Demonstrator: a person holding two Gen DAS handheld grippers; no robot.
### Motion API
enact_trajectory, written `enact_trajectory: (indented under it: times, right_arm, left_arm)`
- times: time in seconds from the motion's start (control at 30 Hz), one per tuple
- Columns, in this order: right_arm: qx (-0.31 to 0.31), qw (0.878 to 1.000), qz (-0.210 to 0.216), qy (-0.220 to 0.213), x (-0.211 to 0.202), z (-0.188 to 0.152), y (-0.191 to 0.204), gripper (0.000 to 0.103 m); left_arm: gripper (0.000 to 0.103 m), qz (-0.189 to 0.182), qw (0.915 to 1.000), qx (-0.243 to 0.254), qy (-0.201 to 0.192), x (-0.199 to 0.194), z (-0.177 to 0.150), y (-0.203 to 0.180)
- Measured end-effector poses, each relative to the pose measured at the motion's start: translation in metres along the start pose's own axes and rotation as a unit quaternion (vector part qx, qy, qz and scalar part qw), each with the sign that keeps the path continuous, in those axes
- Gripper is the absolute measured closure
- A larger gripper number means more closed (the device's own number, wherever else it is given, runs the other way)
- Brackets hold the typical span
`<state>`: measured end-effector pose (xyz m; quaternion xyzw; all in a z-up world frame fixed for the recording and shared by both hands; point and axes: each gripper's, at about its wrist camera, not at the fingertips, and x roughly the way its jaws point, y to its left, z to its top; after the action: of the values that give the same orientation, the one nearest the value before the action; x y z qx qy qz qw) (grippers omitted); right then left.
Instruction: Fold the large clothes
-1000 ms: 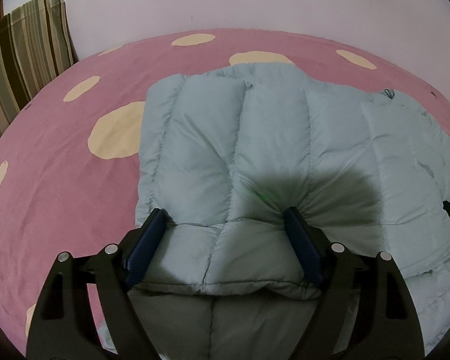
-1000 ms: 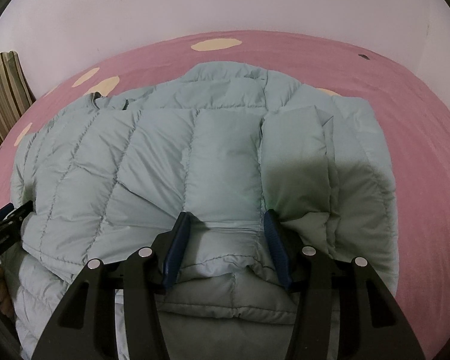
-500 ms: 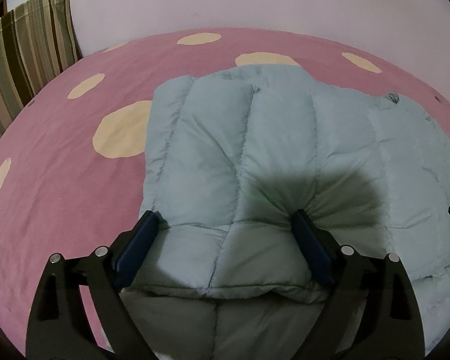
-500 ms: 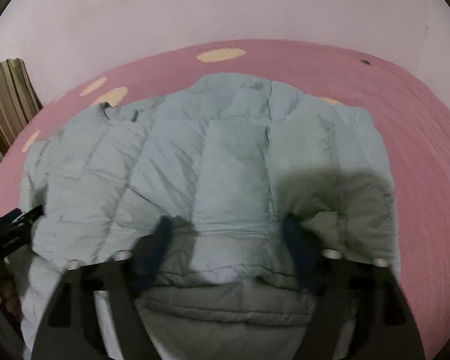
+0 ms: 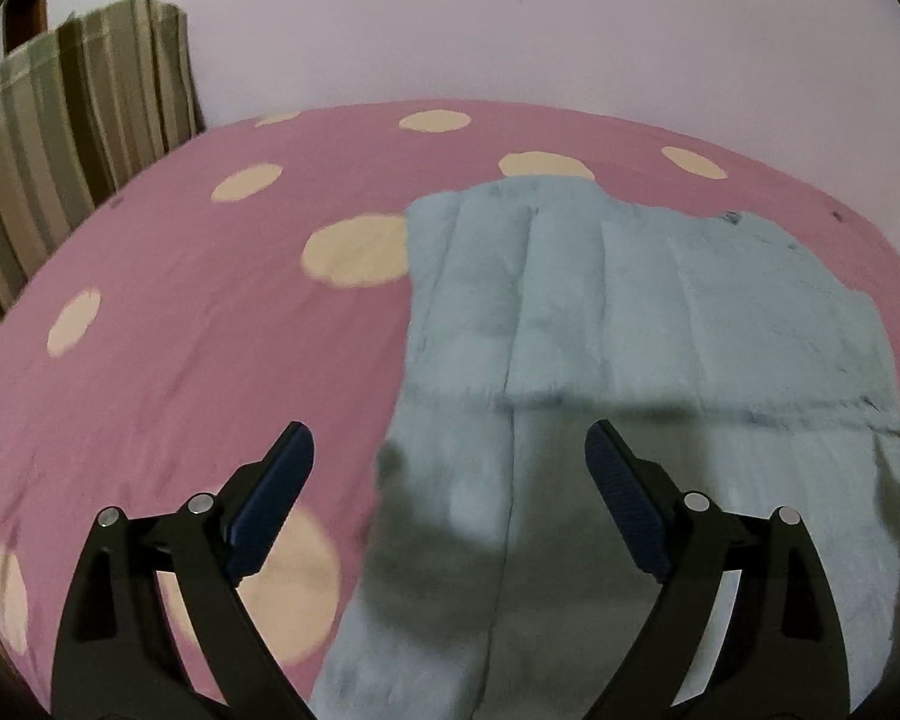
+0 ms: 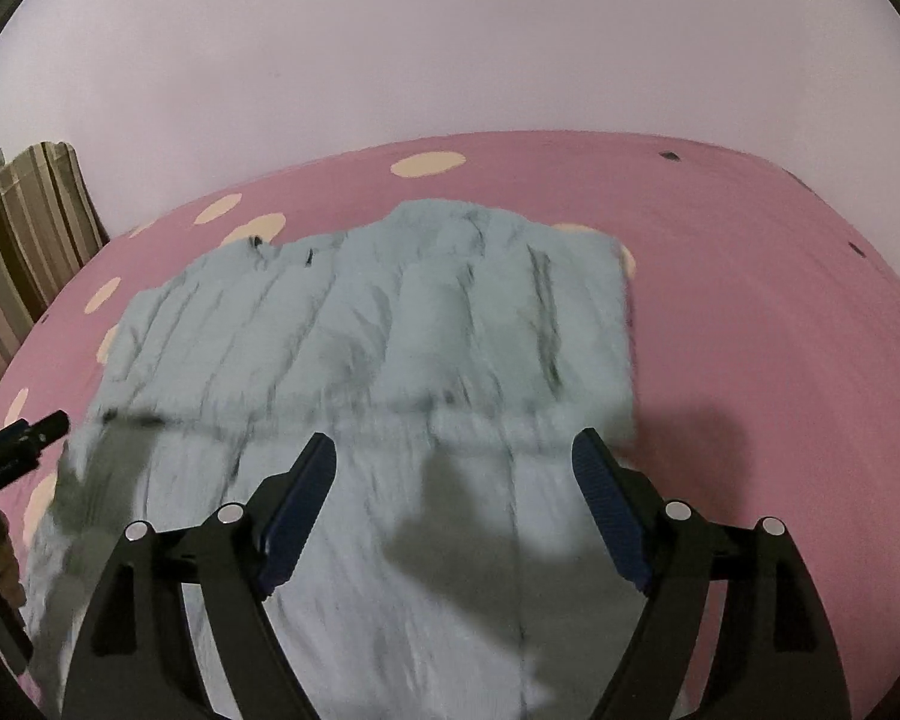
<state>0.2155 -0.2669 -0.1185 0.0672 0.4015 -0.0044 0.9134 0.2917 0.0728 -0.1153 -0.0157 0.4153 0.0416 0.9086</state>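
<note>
Both our claws, left claw (image 5: 450, 468) and right claw (image 6: 453, 477), gape wide, empty above folded jacket (image 6: 390, 330); only the left view shows the bed's (image 5: 180, 330) left side.

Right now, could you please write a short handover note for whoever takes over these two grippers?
Left gripper: open, empty, above the jacket's left edge.
Right gripper: open, empty, above the jacket's right half.
Pale blue puffer jacket: flat on the pink spotted bedsheet, with a flap folded across it; the flap's edge runs crosswise just beyond the fingertips.
Done: one fold laid and let go.
Left: probably further folds to make it compact.
</note>
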Motion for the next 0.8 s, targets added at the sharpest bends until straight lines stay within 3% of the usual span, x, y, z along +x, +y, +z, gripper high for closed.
enact_trajectory:
  times: [0.2, 0.4, 0.53, 0.63, 0.7, 0.8]
  right_arm:
    - [0.003, 1.0, -0.009, 0.017, -0.033, -0.046, -0.02, 0.023]
    - [0.041, 0.998, -0.012, 0.041, -0.056, -0.085, -0.047, 0.023]
    - [0.062, 0.996, -0.007, 0.058, -0.067, -0.112, -0.058, 0.023]
    - [0.08, 0.994, 0.007, 0.069, -0.072, -0.131, -0.062, 0.023]
    - [0.083, 0.994, 0.008, 0.073, -0.074, -0.14, -0.062, 0.023]
    - [0.08, 0.994, 0.006, 0.071, -0.077, -0.148, -0.06, 0.023]
  left_arm:
    - [0.011, -0.016, 0.9982, -0.052, 0.023, -0.032, -0.054, 0.045]
    - [0.011, -0.028, 0.9972, -0.054, 0.043, -0.056, -0.101, 0.069]
    - [0.011, -0.066, 0.9939, -0.059, 0.066, -0.067, -0.132, 0.076]
    - [0.011, -0.088, 0.9905, -0.065, 0.083, -0.068, -0.146, 0.077]
    - [0.011, -0.084, 0.9922, -0.055, 0.074, -0.073, -0.152, 0.074]
    - [0.019, -0.088, 0.9924, -0.052, 0.069, -0.075, -0.155, 0.072]
